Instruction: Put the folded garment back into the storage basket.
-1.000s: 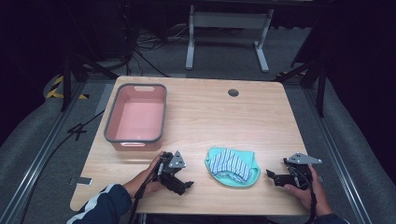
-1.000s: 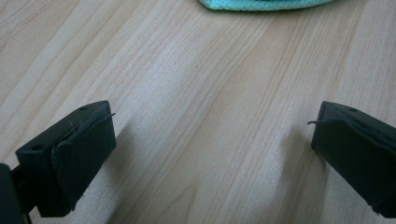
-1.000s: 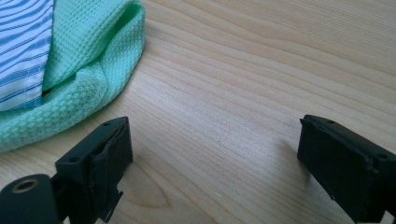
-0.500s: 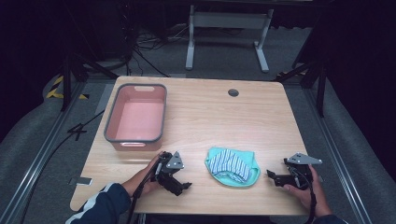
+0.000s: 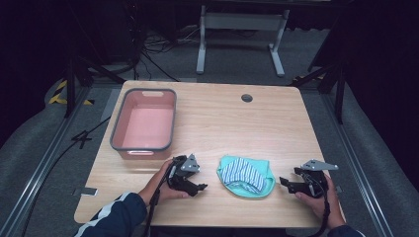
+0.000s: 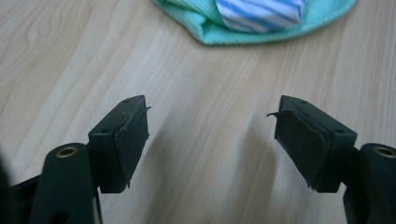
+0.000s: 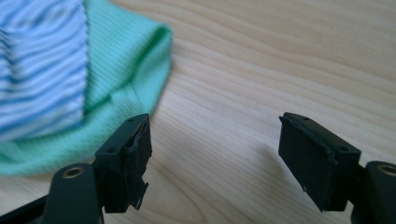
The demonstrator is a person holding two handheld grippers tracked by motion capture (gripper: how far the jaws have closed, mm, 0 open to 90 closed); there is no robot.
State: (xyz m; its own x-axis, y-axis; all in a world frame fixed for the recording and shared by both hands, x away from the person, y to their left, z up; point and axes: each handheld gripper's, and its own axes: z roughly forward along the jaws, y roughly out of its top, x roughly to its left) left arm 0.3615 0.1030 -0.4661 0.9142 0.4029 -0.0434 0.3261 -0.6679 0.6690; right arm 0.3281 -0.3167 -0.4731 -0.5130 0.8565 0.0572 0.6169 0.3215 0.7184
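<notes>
A folded green cloth with a blue-and-white striped cloth on top [image 5: 246, 176] lies near the table's front edge, between my two grippers. My left gripper [image 5: 200, 187] rests on the wood just left of the cloths, open, with bare tabletop between its jaws [image 6: 210, 135]. The green cloth [image 6: 261, 21] lies ahead of it. My right gripper [image 5: 282, 181] sits to the right of the cloths, open and holding nothing [image 7: 215, 154]. Its left fingertip [image 7: 133, 158] is close to the green cloth's edge [image 7: 126, 74].
A pink bin with a grey rim [image 5: 144, 123] stands empty at the table's left. A round cable hole [image 5: 246, 98] is at the back of the wooden table [image 5: 276, 133]. Dark floor, cables and a metal stand lie beyond.
</notes>
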